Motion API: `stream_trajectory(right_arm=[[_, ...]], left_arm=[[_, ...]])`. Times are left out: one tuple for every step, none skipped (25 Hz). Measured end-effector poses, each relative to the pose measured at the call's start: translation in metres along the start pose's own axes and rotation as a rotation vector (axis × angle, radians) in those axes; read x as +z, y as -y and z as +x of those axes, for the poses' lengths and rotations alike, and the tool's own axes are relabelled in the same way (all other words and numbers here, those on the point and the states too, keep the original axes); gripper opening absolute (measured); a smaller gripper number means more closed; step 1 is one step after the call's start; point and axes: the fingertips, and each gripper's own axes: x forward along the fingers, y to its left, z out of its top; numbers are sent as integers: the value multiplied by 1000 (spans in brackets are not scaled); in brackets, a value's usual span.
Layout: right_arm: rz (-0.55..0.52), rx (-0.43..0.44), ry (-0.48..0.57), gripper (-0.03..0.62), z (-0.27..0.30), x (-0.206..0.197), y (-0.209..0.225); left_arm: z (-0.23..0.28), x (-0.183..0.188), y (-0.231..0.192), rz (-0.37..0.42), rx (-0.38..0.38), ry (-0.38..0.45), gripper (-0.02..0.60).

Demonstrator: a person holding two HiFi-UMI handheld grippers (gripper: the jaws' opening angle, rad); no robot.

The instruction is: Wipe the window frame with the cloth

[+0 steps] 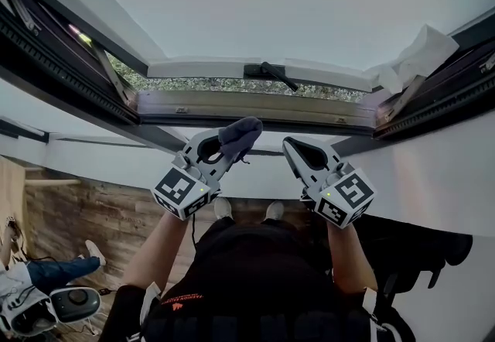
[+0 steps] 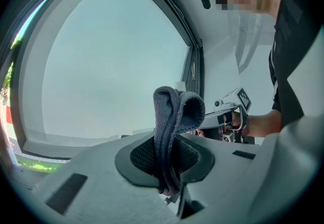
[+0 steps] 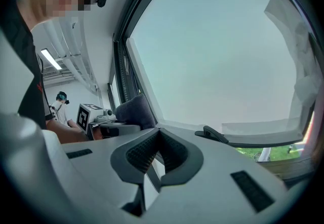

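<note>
Cloth (image 2: 177, 111), thinly pinched in left tongs (image 2: 163, 159), may slip wiping frame (image 1: 232, 105) at 12 o'clock; right tongs (image 3: 156, 156) closed, empty.

1. Open room is lying along the near side of the window frame (image 1: 255, 106).
2. A black handle (image 1: 272, 73) is jutting over the narrow gap (image 1: 201, 84), centre.
3. White wrapping (image 1: 418, 54) is crowding the right corner.
</note>
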Motion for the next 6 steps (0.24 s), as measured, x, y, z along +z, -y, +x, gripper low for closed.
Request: stream_trajectory(right_arm=[[-4, 2, -2, 0, 0, 0, 1], [-7, 4, -3, 0, 0, -1, 1], [-8, 5, -4, 0, 1, -1, 2], [-8, 6, -4, 0, 1, -1, 3], [-7, 6, -3, 0, 2, -1, 4], [-6, 5, -2, 0, 2, -1, 5]], left_arm=[[0, 0, 0, -1, 2, 0, 60], [1, 0, -1, -2, 3, 0, 60], [1, 0, -1, 0, 4, 0, 60], [2, -1, -2, 3, 2, 0, 60], [3, -1, -3, 7, 1, 0, 60], [3, -2, -3, 12, -1, 0, 60]])
